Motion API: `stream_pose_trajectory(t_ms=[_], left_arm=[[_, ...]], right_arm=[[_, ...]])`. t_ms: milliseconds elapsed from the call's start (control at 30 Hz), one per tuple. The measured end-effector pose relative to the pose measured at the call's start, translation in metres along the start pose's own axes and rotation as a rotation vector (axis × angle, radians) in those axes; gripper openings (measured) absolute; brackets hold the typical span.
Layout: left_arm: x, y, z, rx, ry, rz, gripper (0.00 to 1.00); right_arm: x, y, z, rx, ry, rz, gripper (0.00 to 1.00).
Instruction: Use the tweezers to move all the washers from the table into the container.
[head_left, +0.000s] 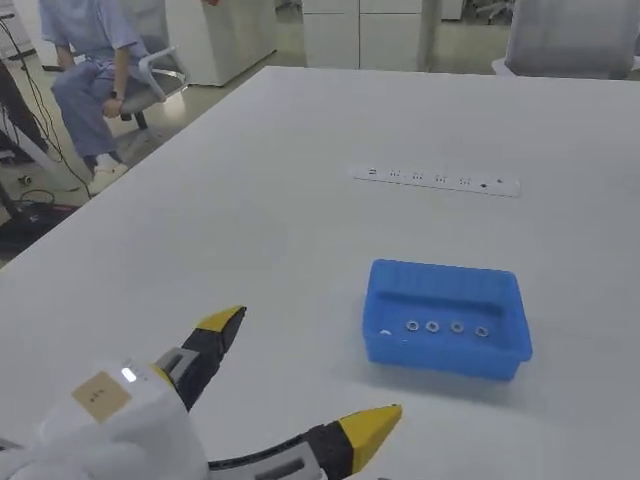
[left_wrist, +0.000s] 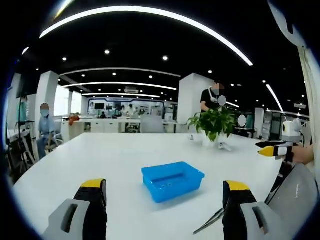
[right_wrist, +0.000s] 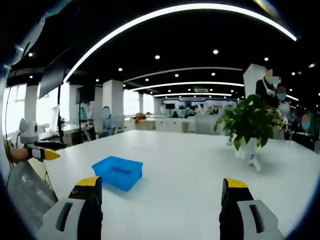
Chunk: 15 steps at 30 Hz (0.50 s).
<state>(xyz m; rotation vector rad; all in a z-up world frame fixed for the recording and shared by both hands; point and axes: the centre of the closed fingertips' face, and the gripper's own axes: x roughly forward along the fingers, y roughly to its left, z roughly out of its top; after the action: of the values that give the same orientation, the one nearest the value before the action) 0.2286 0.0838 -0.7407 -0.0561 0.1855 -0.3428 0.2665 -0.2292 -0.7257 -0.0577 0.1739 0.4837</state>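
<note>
A blue container (head_left: 443, 361) stands on the white table (head_left: 250, 200) with several washers (head_left: 445, 326) lying in a row inside it. What I take for my left gripper (head_left: 310, 369) hovers at the near left, open with nothing between its fingers. In the left gripper view the container (left_wrist: 172, 189) lies straight ahead of the open left gripper (left_wrist: 164, 186). Thin metal tweezers (left_wrist: 210, 223) lie on the table by its right jaw. My right gripper (right_wrist: 160, 182) is open and holds nothing, with the container (right_wrist: 117, 179) ahead to its left.
A white power strip (head_left: 435, 181) lies beyond the container. A potted plant (right_wrist: 250, 122) stands on the table's far side. A person sits on a chair (head_left: 95, 60) off the table's left edge. The other gripper (left_wrist: 272, 149) shows at the right.
</note>
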Motion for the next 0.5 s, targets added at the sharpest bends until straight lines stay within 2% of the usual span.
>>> stream_pose_trajectory(t_ms=[167, 267, 367, 500], left_arm=[[-0.002, 0.008, -0.008, -0.034, 0.031, 0.030, 0.99], [-0.001, 0.009, -0.014, -0.059, 0.051, 0.023, 0.99], [0.000, 0.006, -0.020, -0.031, 0.088, 0.018, 0.99], [-0.002, 0.010, -0.022, -0.040, 0.091, 0.029, 0.99]], right_arm=[[0.000, 0.002, -0.002, -0.013, 0.010, 0.002, 0.99], [0.001, 0.006, -0.002, -0.026, 0.023, 0.008, 0.96], [0.001, 0.006, -0.006, -0.034, 0.029, 0.013, 0.95], [0.000, 0.004, -0.009, -0.036, 0.045, 0.010, 0.93]])
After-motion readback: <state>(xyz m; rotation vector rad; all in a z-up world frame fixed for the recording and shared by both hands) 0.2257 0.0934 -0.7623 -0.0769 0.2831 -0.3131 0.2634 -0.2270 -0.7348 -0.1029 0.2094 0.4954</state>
